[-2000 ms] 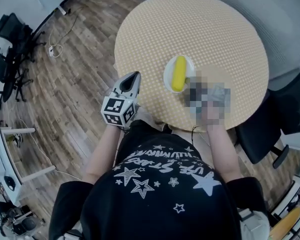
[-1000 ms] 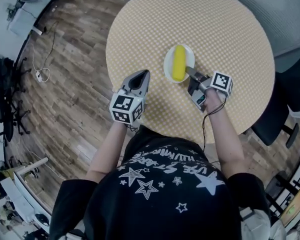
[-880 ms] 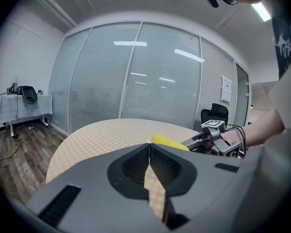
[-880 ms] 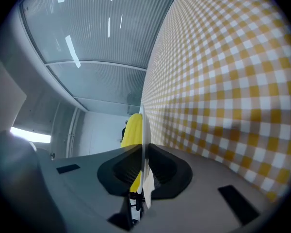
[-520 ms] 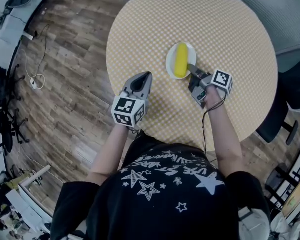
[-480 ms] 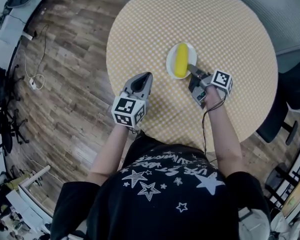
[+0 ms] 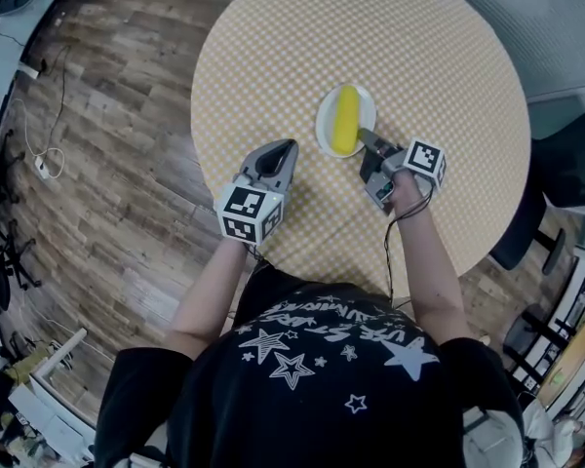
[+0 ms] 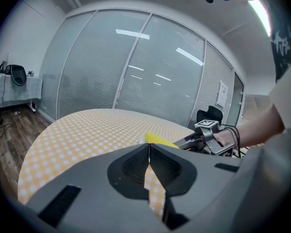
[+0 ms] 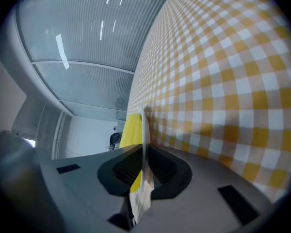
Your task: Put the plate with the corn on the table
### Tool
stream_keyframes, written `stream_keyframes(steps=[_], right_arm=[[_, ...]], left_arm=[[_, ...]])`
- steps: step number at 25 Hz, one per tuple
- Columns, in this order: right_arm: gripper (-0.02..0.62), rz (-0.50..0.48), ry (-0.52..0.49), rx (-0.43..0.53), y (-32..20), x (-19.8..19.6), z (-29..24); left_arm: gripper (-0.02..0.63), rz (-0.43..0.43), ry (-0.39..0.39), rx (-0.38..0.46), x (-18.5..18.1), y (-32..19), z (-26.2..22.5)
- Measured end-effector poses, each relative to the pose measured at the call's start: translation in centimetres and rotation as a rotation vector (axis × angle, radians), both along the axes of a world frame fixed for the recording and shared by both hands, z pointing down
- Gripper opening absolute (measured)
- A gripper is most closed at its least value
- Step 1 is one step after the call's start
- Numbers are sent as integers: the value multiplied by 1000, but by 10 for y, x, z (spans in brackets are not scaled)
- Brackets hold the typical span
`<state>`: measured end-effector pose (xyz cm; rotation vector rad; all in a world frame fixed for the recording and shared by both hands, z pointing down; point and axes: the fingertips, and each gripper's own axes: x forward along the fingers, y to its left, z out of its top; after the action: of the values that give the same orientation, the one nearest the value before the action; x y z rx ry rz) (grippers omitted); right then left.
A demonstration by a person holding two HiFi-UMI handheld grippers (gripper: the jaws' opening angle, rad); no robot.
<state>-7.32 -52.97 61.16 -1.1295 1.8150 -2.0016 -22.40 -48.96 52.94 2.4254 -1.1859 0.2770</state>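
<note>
A small white plate (image 7: 324, 135) carrying a yellow corn cob (image 7: 345, 119) rests on the round table (image 7: 439, 57) with a yellow checked cloth. My right gripper (image 7: 368, 140) is shut on the plate's near right rim. In the right gripper view the plate (image 9: 146, 130) runs edge-on between the jaws, the corn (image 9: 130, 128) on its left side. My left gripper (image 7: 281, 150) hovers over the table's near left part, left of the plate, shut with nothing in it. The left gripper view shows the corn (image 8: 158, 140) just beyond the closed jaws (image 8: 149, 147).
A wooden floor (image 7: 107, 164) lies to the left of the table. A dark chair (image 7: 556, 183) stands at the right edge. The person's arms and black star-print shirt (image 7: 322, 378) fill the bottom of the head view. Glass walls (image 8: 136, 76) stand behind the table.
The plate with the corn has stayed in place on the table with my right gripper still on its rim. My left gripper has drifted forward over the table edge.
</note>
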Motion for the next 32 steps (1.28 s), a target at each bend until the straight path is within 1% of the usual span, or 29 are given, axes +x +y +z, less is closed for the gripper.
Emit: stream_keyframes(steps=[6,9,14,15,18,19,24,29,32], right_arm=[[41,-51,162,-15,2,-2,6],[43,-59,213,-14,2,-1,9],[46,-71,225,-5,1,-1,7],[54,-71,229,0,1,-1,6],[111,-55,231,15,1,1,3],[120,-50,231,15,2,1,3],[127,1,263,7,5,19,0],[127,31,227,6,20,34,1],[126,40,183,50,26,35,-9]], left_arm=[[9,3,0,-24,1,1,9],[9,3,-2,-37,2,4,14],[9,13,-11,-31,8,6,12],[9,16,-15,-28,8,6,12],[9,24,-22,-26,10,10,10],[9,26,-24,-26,10,12,10],[9,15,-36,-20,11,19,3],[9,10,-58,-5,15,31,-4],[9,7,-71,4,18,36,-10]])
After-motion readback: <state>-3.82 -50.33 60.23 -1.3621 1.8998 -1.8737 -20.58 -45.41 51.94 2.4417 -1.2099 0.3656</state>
